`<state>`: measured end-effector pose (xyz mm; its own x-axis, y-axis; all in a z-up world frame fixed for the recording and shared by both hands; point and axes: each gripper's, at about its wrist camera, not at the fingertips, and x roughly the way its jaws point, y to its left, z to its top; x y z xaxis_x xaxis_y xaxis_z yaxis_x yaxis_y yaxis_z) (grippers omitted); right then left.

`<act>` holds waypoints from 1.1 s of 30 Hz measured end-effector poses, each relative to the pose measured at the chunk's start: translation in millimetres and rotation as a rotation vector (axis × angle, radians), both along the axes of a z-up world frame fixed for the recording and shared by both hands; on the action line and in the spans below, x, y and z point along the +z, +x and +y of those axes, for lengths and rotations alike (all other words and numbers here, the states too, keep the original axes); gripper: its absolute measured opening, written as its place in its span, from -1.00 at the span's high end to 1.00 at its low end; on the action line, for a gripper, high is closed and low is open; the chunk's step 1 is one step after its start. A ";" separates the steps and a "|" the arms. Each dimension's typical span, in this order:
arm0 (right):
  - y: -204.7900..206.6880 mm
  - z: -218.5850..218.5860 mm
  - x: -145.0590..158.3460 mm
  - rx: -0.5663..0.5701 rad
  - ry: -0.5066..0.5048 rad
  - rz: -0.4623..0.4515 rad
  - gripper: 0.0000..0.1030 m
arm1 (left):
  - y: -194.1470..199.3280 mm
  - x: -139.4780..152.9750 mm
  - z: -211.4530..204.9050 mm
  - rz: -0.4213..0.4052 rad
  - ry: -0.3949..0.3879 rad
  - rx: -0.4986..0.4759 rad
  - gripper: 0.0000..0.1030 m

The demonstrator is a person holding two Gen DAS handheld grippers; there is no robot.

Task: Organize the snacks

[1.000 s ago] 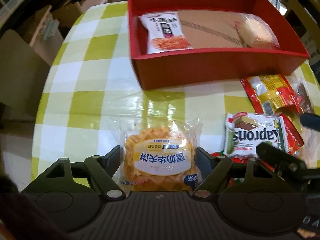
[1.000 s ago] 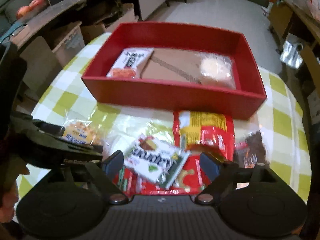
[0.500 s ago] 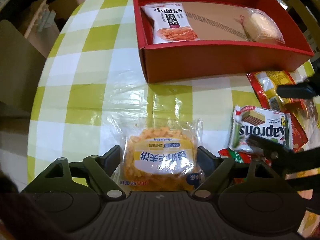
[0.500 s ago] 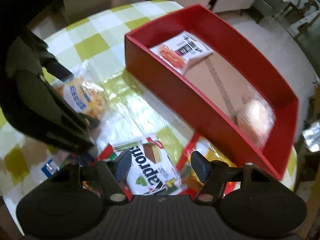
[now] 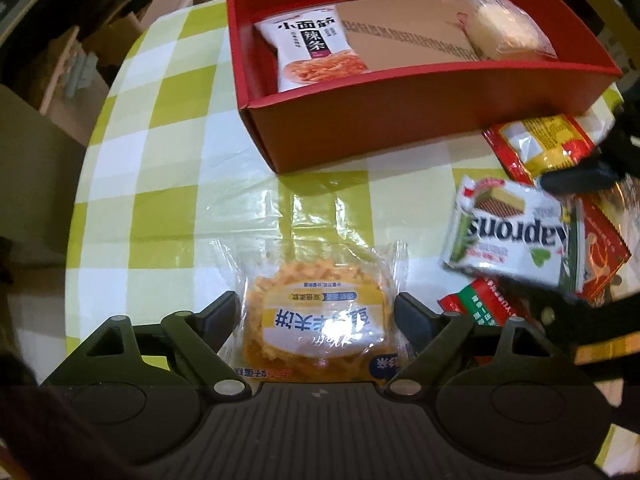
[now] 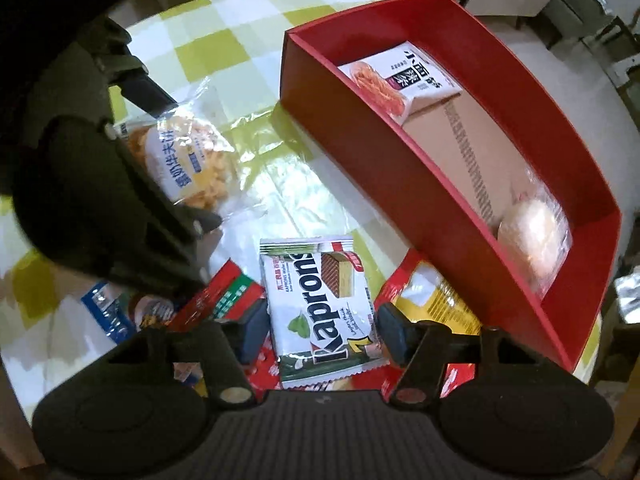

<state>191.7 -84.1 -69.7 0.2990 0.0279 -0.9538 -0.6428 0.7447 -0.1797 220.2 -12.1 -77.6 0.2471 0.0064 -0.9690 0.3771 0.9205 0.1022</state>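
The left tool (image 5: 318, 314) stands wide around the clear-wrapped orange snack cake (image 5: 316, 320) on the checked bench (image 5: 160, 184), its fingers beside the wrapper's edges without squeezing it. The right tool (image 6: 322, 326) has just been closing and now sits narrow against the sides of the white Kaprons wafer pack (image 6: 320, 304) (lying on other red packets). Farther off, the red box (image 5: 360, 120) holds a noodle-snack pouch (image 5: 312, 54) at its left end and a wrapped bun (image 5: 504, 28) at its right.
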 end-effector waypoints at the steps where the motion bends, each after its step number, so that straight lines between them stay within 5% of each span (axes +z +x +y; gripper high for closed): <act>1: 0.0 1.1 -0.6 -0.001 -0.005 -0.005 -0.26 | -0.3 -0.4 -0.8 -0.002 0.006 -0.007 -0.70; 19: -17.1 -40.9 25.1 -0.227 0.092 -0.092 -0.25 | -8.7 9.7 -3.2 -0.041 0.023 -0.049 -0.57; 26: -30.3 -40.3 16.8 -0.282 0.123 -0.097 -0.25 | -14.0 -8.1 -8.0 -0.028 0.052 -0.040 -0.88; 33: -35.8 -43.4 19.6 -0.285 0.088 -0.126 -0.25 | -23.5 0.4 -7.3 -0.058 0.078 -0.059 -0.62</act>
